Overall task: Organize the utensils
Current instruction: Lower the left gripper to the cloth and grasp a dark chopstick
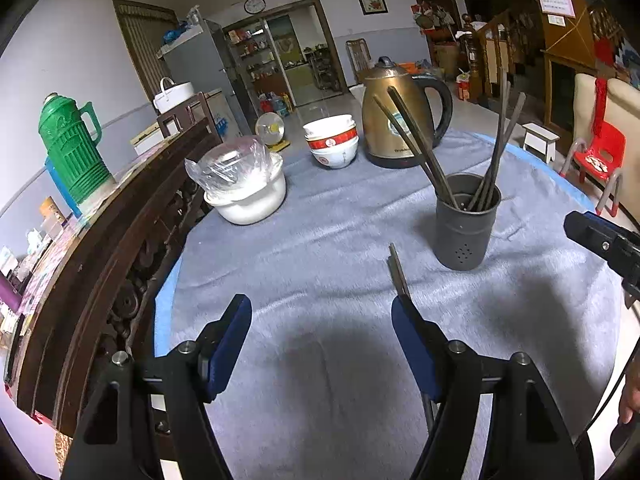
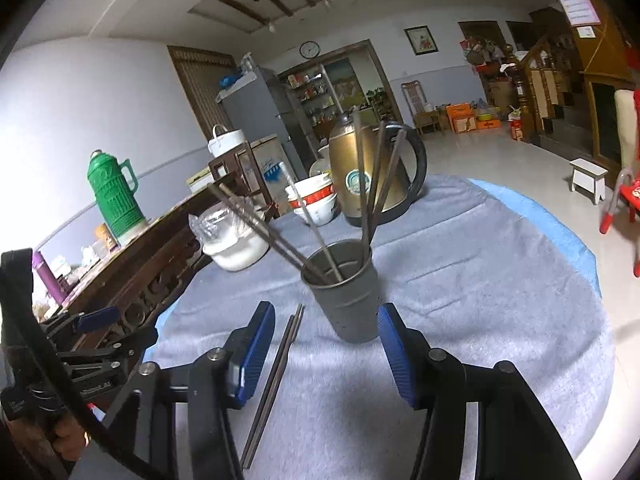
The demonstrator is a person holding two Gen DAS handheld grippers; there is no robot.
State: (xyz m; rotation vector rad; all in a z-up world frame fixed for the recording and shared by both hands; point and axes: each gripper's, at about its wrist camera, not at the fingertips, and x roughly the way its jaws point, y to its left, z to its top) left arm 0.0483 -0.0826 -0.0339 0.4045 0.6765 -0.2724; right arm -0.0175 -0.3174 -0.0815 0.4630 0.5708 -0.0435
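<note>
Left wrist view: left tongs spread wide, nothing between the blue pads, hovering low over the grey cloth on the worktop. A loose pair of chopsticks lies flat on the cloth; its near part runs under the right-hand pad, no grip on it. Dark utensil holder stands upright beyond, holding several chopsticks that lean outward to both sides. Behind it: brass-coloured kettle, stacked bowls, white pot covered with plastic film. Green thermos on the wooden sideboard at left. Right tongs enter at the right edge; only part shows.

Right wrist view: right tongs also wide apart, empty, just in front of the utensil holder. Loose chopsticks lie on the cloth just beside the left-hand pad, between it and the holder, pointing toward the holder's base. Left tongs visible at far left. Kettle stands behind the holder.
</note>
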